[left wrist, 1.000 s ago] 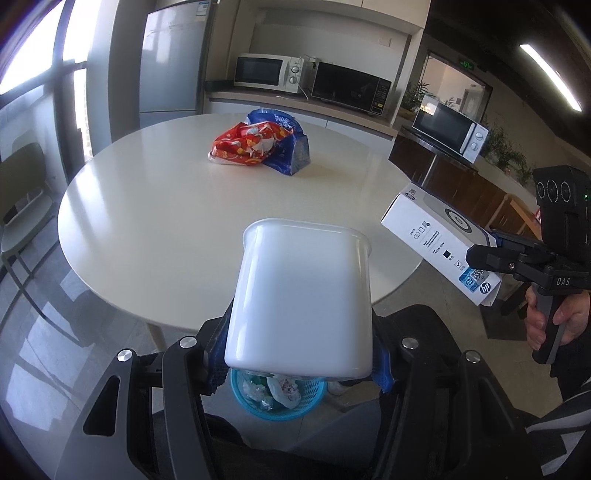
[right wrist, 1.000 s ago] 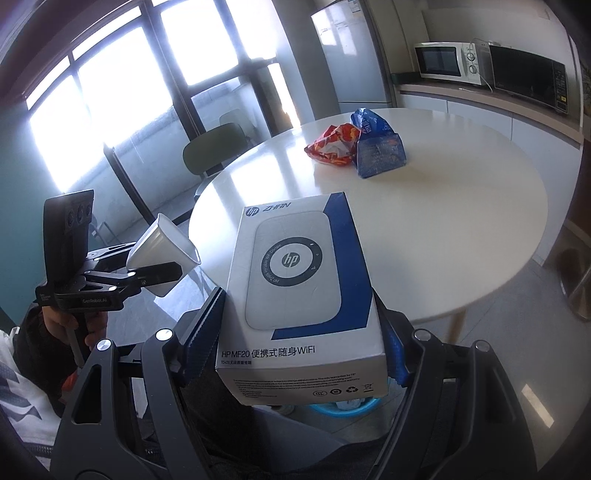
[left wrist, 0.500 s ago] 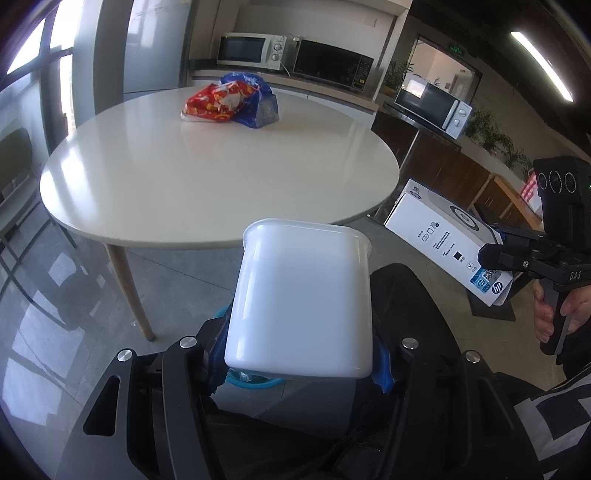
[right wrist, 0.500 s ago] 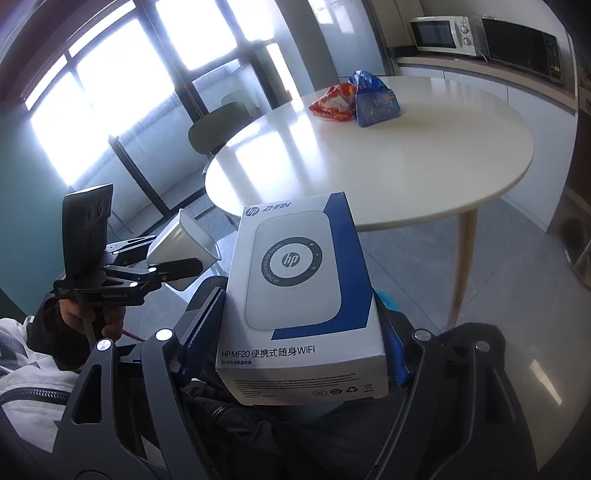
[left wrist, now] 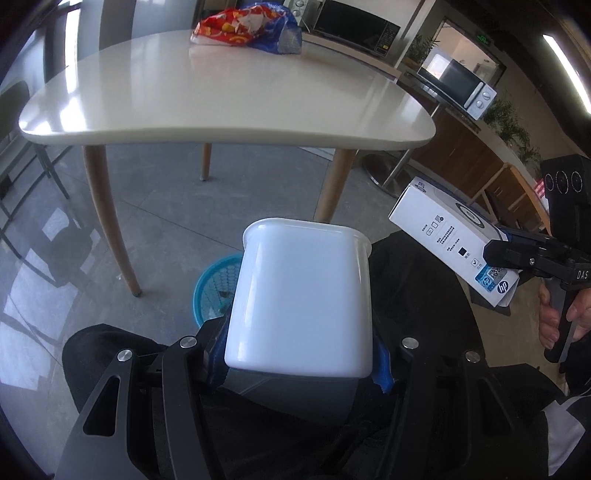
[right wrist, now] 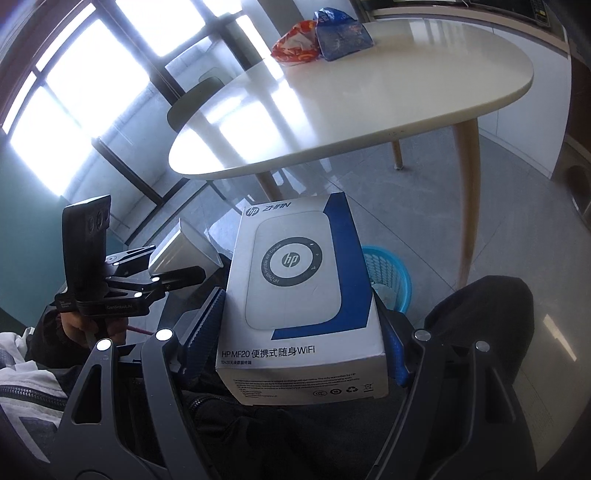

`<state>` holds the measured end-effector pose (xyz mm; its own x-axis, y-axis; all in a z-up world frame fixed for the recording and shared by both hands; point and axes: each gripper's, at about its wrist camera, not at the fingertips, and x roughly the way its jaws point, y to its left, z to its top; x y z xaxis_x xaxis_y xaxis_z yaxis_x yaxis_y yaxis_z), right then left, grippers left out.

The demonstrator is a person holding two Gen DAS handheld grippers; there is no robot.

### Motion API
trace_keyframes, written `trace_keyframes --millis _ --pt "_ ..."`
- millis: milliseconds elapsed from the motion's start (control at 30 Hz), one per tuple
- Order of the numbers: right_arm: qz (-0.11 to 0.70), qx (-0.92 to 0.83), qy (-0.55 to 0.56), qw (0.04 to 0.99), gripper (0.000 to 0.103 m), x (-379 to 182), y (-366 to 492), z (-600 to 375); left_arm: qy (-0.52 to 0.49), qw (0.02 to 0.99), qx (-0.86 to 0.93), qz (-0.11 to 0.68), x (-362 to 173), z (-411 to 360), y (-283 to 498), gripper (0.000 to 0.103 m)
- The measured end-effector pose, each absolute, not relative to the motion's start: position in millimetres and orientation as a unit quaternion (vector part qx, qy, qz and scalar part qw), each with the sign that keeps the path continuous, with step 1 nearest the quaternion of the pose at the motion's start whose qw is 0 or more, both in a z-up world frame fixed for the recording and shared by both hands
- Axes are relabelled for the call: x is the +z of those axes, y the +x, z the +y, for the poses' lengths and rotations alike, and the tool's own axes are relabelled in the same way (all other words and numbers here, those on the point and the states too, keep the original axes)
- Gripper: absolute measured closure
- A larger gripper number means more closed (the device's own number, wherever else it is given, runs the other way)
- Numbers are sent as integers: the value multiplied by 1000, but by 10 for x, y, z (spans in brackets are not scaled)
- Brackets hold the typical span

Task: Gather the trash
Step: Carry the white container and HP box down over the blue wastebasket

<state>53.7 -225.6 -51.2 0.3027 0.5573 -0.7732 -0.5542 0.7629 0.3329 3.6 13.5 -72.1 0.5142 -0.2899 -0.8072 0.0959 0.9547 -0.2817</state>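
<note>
Left wrist view is filled at the top by a round white worktop on tapered wooden legs (left wrist: 229,92), on whose far side a red and a blue crinkled snack bag (left wrist: 245,27) are seen lying against each other. Below the worktop's near edge, a round blue plastic mesh basket (left wrist: 212,284) is seen standing on the grey tiled floor, partly hidden behind the held container. A white squarish plastic tub (left wrist: 301,299) is pinched between the blue-padded fingers of the left gripper (left wrist: 299,360), its open rim turned away from the camera. To the right, a white and blue cardboard HP box (left wrist: 448,243) is clamped by the right gripper (left wrist: 506,254), tilted, well above the floor.

Right wrist view shows the same cardboard box (right wrist: 303,299) pressed between the right gripper's (right wrist: 303,354) ribbed blue pads, with the basket (right wrist: 391,280) just beyond its right edge. The tub (right wrist: 184,251) is seen at left, gripped by the left gripper (right wrist: 173,275), and the snack bags (right wrist: 321,40) lie on the worktop (right wrist: 369,110).
</note>
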Motion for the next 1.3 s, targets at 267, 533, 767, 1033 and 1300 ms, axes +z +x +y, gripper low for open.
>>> trace_keyframes --millis 267,533,767,1033,1300 --pt "518 332 6 788 33 -973 789 -2121 -115 848 -101 508 -1047 231 237 44" --pt "566 312 31 762 32 -1443 1114 -2075 -145 823 -95 541 -1388 329 420 44" --pt "612 291 75 732 32 -1936 1446 -2025 -184 792 -78 578 -1801 419 619 44" --pt "639 257 81 720 32 -2415 1847 -1920 -203 764 -53 610 -2253 460 944 44" --pt "669 235 77 701 32 -2879 2105 -1801 -211 733 -44 645 -2642 488 1192 44"
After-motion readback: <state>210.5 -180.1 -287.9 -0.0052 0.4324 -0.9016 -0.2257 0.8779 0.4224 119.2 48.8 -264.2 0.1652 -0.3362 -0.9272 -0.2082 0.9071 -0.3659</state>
